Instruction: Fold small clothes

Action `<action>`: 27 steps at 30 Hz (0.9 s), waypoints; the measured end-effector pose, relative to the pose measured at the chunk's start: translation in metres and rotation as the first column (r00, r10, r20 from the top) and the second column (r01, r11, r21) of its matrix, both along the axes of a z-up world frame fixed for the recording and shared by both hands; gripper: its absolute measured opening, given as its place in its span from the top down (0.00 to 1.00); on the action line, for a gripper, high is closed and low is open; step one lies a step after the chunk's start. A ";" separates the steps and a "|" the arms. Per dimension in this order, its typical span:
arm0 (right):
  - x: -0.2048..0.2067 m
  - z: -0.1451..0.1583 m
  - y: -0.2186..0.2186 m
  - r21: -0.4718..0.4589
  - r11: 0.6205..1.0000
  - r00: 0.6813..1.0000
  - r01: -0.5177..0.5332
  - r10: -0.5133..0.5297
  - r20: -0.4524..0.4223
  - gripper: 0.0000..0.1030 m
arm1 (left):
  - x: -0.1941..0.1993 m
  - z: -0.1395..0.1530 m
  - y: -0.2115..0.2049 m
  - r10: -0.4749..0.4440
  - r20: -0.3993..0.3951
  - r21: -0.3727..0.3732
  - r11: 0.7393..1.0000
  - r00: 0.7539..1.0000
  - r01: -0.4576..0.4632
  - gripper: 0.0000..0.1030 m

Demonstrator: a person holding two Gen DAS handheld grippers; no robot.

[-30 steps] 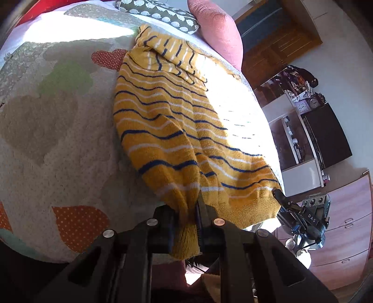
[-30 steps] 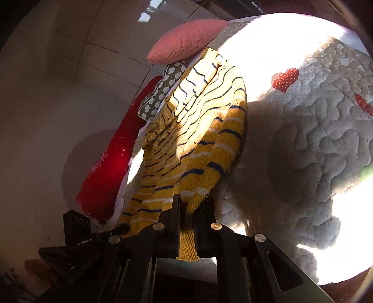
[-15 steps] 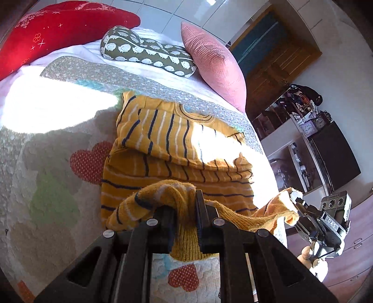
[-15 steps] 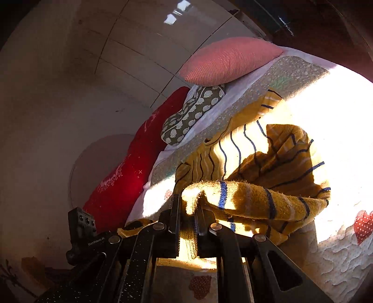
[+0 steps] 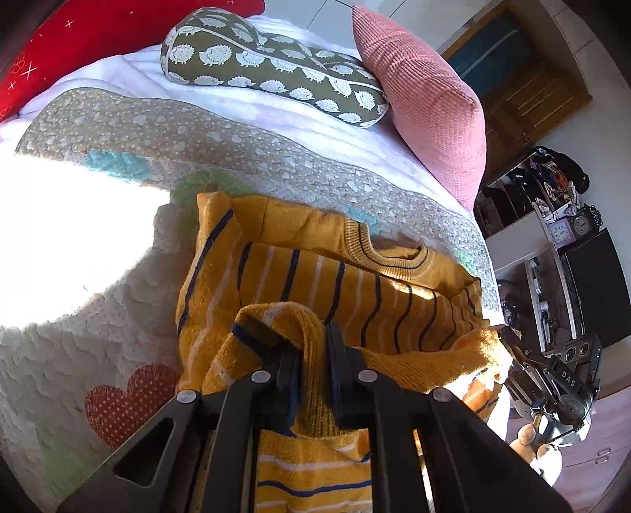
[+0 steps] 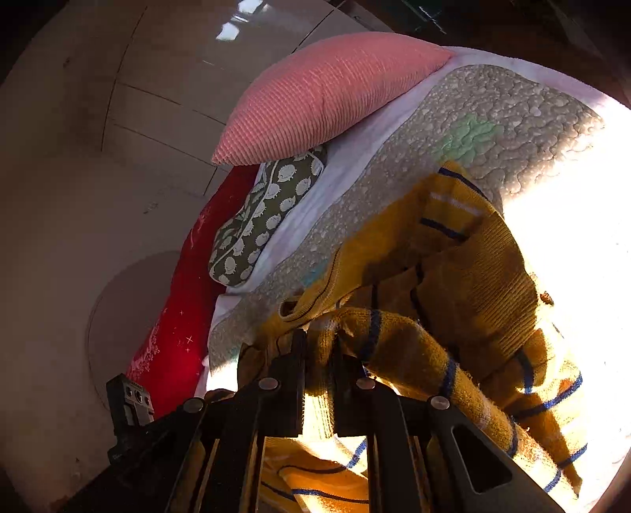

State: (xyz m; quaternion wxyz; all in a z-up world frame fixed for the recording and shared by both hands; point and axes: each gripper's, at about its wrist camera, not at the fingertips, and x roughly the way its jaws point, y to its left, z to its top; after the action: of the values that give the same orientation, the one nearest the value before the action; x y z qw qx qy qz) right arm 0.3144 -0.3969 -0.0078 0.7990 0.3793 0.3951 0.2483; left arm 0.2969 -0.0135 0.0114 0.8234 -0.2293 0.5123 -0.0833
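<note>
A small yellow knit sweater with navy and white stripes lies on the quilted bedspread, its collar toward the pillows and sleeves folded in. My left gripper is shut on the sweater's bottom hem, held above the body near the collar. My right gripper is shut on the other hem corner of the sweater. The right gripper also shows at the right edge of the left wrist view, pinching the hem. The hem stretches between the two grippers.
A pink ribbed pillow, a green hedgehog-print cushion and a red cushion lie at the head of the bed. Shelves and drawers stand past the bed's right edge. Strong sunlight covers part of the quilt.
Both grippers have carried the hem up off the bed and forward toward the collar, doubling the sweater's lower half over its upper half.
</note>
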 end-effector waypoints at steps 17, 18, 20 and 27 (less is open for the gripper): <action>0.070 0.006 -0.032 -0.166 0.977 0.990 0.137 -0.138 0.008 0.48 | 0.061 0.003 0.030 0.076 0.011 -0.124 0.989 0.997 -0.074 0.68; 0.065 0.012 -0.028 -0.214 0.970 0.993 0.114 -0.110 0.031 0.48 | 0.059 0.006 0.034 0.107 0.027 -0.085 0.991 0.994 -0.104 0.56; 0.055 0.021 -0.015 -0.289 0.955 0.997 0.070 -0.055 0.063 0.48 | 0.053 0.005 0.047 0.174 0.046 -0.024 0.985 0.984 -0.173 0.45; 0.022 0.021 0.082 -0.531 0.825 0.949 -0.193 0.295 0.112 0.48 | 0.014 -0.007 0.062 0.177 0.023 0.030 0.984 0.984 -0.178 0.45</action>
State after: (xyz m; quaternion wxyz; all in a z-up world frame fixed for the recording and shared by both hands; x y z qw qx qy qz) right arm 0.3362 -0.3151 0.0128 0.8663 0.0732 0.4144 0.2692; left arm 0.3110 0.0489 0.0043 0.8361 -0.2600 0.4830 -0.0038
